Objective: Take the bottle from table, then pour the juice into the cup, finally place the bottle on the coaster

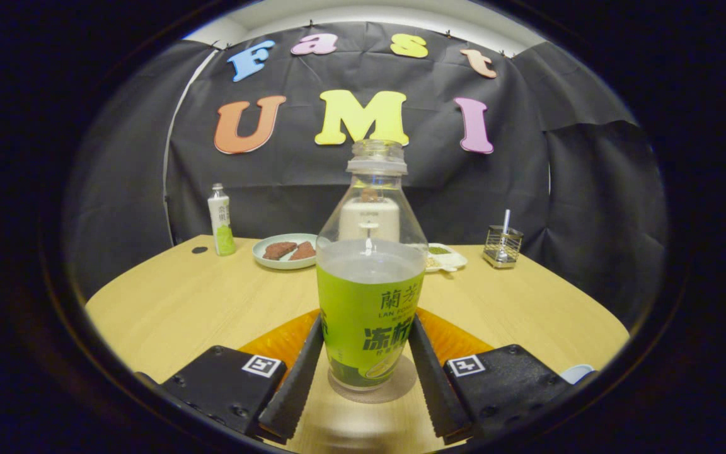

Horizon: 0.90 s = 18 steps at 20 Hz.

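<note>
- The two-finger black gripper (366, 372) has its ribbed fingers (295, 378) standing on either side of the clear plastic bottle with a green label (370, 290), touching or almost touching the label; whether both pads press or have just let go I cannot tell.
- The bottle stands upright between the fingers, its base on a round brownish coaster (401, 389) that lies on the pale wooden table (167, 309). The cap is off, and pale juice fills it to about the label's top.
- Judging from this, the placing step looks at or near its end. If the fingers part unevenly, or pull away while one pad drags on the label, the open bottle could tip and spill.
- An orange mat (278, 340) lies under and behind the fingers; its edge might catch a low finger.
- A pale rim, perhaps the cup (576, 373), sits just beside the right finger block; a wide retreat could knock it.
- Well beyond: a light green plate with brown pieces (285, 251), a small white-and-green bottle (220, 219), a wire holder (502, 246), and a white dish (445, 257). None stands in the way.
</note>
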{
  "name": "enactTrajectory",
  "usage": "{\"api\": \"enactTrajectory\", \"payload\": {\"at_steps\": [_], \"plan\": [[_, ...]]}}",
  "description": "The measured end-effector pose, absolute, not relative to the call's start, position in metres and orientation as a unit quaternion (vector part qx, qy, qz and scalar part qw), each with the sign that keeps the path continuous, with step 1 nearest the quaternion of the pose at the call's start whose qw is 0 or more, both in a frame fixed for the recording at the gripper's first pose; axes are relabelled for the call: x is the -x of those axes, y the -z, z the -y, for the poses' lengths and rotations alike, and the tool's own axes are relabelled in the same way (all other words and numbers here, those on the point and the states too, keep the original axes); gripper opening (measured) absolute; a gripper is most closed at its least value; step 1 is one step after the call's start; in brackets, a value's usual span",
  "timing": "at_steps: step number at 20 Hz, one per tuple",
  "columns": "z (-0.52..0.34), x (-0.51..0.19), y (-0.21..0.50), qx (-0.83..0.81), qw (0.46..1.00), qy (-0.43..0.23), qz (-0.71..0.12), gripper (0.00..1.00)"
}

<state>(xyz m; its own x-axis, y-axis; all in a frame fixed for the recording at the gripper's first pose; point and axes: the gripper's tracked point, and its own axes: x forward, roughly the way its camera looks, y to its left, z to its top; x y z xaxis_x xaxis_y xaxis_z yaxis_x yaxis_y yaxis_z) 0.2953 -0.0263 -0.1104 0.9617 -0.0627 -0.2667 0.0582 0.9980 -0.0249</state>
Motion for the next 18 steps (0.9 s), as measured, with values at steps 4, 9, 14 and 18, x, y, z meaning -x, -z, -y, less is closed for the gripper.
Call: {"api": "enactTrajectory", "payload": {"at_steps": [4,9,14,18], "plan": [[0.025,-0.305,0.122,0.017,0.989,0.028,-0.147,0.82],[0.025,-0.304,0.125,0.007,0.988,0.021,-0.152,0.88],[0.024,-0.295,0.117,-0.002,0.989,0.007,-0.145,0.99],[0.019,-0.271,0.106,-0.002,0.992,-0.013,-0.128,0.99]]}}
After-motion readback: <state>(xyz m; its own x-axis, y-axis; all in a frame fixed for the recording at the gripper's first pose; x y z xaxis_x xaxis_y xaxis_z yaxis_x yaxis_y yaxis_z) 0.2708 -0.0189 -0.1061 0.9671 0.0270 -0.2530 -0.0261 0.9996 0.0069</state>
